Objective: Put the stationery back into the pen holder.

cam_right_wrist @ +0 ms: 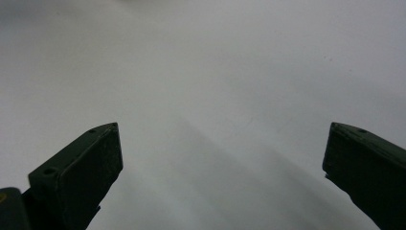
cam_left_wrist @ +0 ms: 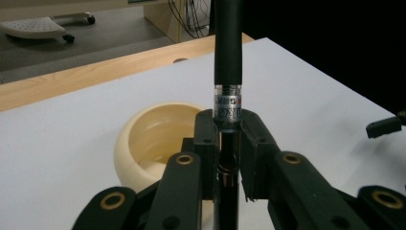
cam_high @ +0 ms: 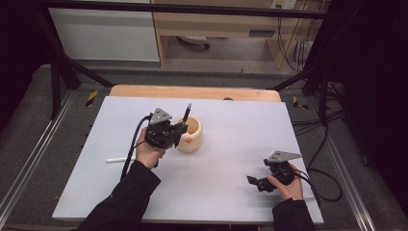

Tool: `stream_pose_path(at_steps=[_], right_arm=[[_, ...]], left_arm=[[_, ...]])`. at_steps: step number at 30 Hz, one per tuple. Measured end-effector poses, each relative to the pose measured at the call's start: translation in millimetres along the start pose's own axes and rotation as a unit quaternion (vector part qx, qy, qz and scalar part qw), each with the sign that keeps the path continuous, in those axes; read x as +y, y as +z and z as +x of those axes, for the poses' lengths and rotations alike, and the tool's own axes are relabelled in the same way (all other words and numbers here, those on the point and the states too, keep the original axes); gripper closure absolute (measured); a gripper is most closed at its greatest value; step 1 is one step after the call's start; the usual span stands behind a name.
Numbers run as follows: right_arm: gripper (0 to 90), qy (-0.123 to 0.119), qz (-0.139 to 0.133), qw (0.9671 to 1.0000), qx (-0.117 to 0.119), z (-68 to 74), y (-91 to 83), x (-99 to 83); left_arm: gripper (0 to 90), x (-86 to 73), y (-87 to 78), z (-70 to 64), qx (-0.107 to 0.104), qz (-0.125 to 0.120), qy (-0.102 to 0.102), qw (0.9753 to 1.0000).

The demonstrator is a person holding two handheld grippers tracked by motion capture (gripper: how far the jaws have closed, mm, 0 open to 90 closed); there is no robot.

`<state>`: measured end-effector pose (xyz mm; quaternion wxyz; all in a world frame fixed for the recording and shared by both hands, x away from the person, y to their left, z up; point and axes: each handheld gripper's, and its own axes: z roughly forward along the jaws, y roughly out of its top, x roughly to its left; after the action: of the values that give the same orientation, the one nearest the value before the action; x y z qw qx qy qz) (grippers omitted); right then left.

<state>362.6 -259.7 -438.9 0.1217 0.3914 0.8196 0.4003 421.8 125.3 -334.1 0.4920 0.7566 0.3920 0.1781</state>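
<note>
One pen (cam_left_wrist: 228, 48) stands upright, pinched in the left tongs (cam_left_wrist: 228, 143), just beside and above the cup (cam_left_wrist: 143, 143) on the table (cam_high: 231, 183). Right tongs (cam_right_wrist: 222, 158) rest spread, well apart.

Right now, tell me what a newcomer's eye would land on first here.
First, the black pen standing upright, clamped in the left gripper just beside the cream pen holder at the middle of the white table. Next, the right gripper, jaws wide apart and holding nothing, low near the table's right front. A white stick lies left of the person's left hand.
</note>
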Motion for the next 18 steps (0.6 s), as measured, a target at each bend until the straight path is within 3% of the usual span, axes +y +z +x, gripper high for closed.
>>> stream_pose_path(at_steps=[10, 18], right_arm=[[0.7, 0.004, -0.001, 1.0000, 0.002, -0.1, -0.8, 0.0], [0.7, -0.001, -0.001, 1.0000, 0.002, -0.1, -0.2, -0.3]], left_arm=[[78.6, 20.3, 17.6, 4.1, 0.013, -0.006, 0.004, 0.9999], [78.6, 27.2, 32.9, 10.8, 0.025, -0.010, -0.001, 0.9996]])
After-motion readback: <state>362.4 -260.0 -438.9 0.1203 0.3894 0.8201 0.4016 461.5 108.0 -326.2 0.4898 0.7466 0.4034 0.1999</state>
